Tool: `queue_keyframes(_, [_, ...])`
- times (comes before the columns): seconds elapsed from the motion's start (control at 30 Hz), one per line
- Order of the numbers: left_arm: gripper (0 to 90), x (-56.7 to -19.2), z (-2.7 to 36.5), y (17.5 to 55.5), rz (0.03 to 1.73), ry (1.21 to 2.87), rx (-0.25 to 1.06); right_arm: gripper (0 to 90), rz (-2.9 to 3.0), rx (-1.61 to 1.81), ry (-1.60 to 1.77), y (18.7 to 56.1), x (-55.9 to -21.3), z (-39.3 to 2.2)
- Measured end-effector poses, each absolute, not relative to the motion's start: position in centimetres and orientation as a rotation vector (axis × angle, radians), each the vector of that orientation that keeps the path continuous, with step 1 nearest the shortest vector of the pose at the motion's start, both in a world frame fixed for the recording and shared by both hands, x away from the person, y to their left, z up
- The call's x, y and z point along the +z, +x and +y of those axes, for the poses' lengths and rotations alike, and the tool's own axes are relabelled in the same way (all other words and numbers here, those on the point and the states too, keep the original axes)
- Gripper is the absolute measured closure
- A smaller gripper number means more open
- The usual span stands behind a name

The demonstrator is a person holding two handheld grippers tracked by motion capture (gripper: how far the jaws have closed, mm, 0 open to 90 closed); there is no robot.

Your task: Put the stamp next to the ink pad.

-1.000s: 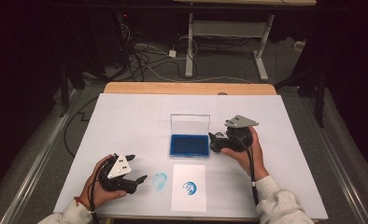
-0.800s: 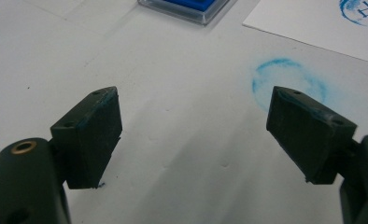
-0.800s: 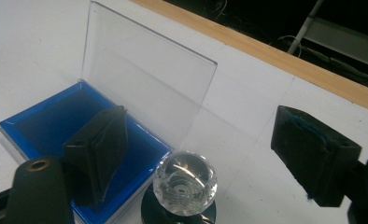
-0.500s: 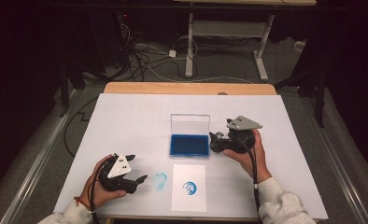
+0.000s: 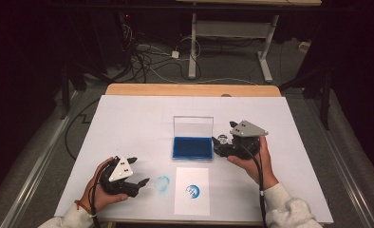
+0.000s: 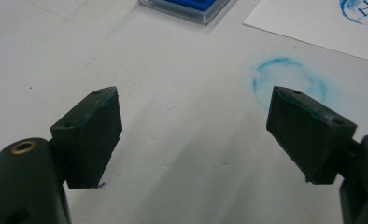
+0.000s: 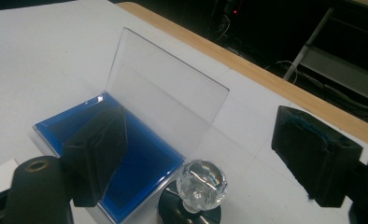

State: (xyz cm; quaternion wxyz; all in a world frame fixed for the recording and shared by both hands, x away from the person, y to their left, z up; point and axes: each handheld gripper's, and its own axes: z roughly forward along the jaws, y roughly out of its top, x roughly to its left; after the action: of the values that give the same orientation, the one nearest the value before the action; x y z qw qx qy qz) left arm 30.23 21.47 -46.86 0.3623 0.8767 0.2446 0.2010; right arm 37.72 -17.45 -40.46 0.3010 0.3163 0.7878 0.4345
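At mid-right of the high view the right gripper (image 5: 222, 141) hangs with jaws spread wide either side of a stamp (image 7: 194, 193), whose clear faceted knob on a dark round base stands just beside the open blue ink pad (image 7: 109, 149), probably set there for easy re-inking. Its clear hinged lid (image 7: 166, 105) stands upright, while the left gripper (image 6: 194, 135) idles released over a smudged blue ring (image 6: 287, 79) at lower left, beside the stamped paper (image 5: 191, 191)
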Motion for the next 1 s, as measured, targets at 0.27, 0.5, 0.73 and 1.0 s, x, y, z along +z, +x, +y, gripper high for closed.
queue_keyframes(0.27, [17.9, -46.8, 21.5, 30.2, 0.629, 2.258, 0.518, 18.5, 2.076, 1.167, 0.815, 36.8, -39.9, -17.7])
queue_keyframes(0.5, [17.9, -46.8, 21.5, 30.2, 0.628, 2.259, 0.521, 18.6, 2.072, 1.169, 0.786, 35.9, -39.4, -18.1])
queue_keyframes(0.73, [17.9, -46.8, 21.4, 30.2, 0.627, 2.26, 0.517, 18.5, 2.078, 1.175, 0.754, 34.9, -39.1, -18.5])
queue_keyframes(1.0, [17.9, -46.9, 21.4, 30.2, 0.625, 2.264, 0.516, 18.5, 2.071, 1.177, 0.737, 34.0, -39.2, -19.0])
